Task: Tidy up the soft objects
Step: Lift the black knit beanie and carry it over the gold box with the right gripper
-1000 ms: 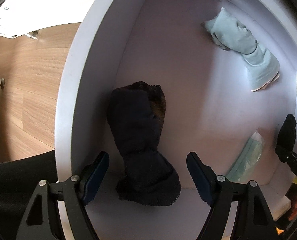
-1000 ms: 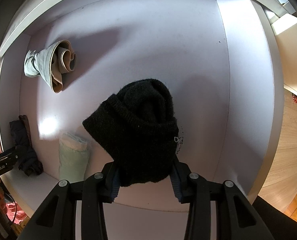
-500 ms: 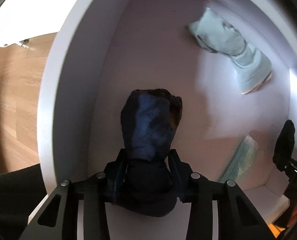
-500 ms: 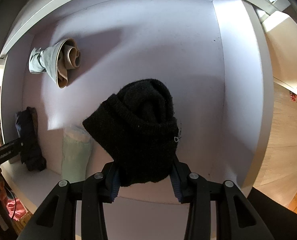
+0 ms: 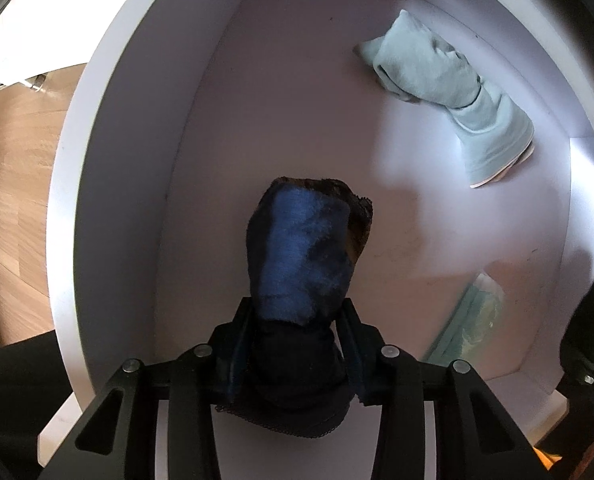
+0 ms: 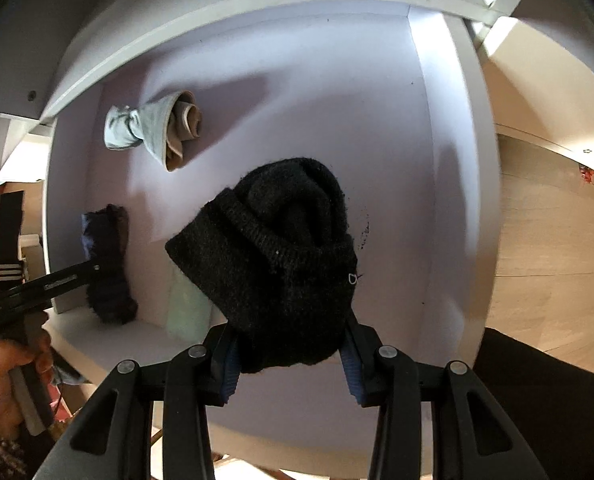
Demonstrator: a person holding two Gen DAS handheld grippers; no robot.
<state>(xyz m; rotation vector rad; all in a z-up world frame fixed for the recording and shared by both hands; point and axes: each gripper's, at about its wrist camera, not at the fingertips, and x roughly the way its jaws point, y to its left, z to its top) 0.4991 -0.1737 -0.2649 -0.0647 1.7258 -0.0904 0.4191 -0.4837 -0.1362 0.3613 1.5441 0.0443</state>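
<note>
Small white mark on black beanie [image 6: 281,256]

Left wrist camera sits just behind left gripper [image 5: 295,344], looks steeply down into white box [image 5: 109,184], very close. Right wrist camera sits behind right gripper [image 6: 291,354], looks down into same box from other side, a bit higher. Both views share box floor, pale green sock roll [image 5: 453,92] [image 6: 149,130], dark blue roll [image 5: 305,256] [image 6: 107,264].
</note>
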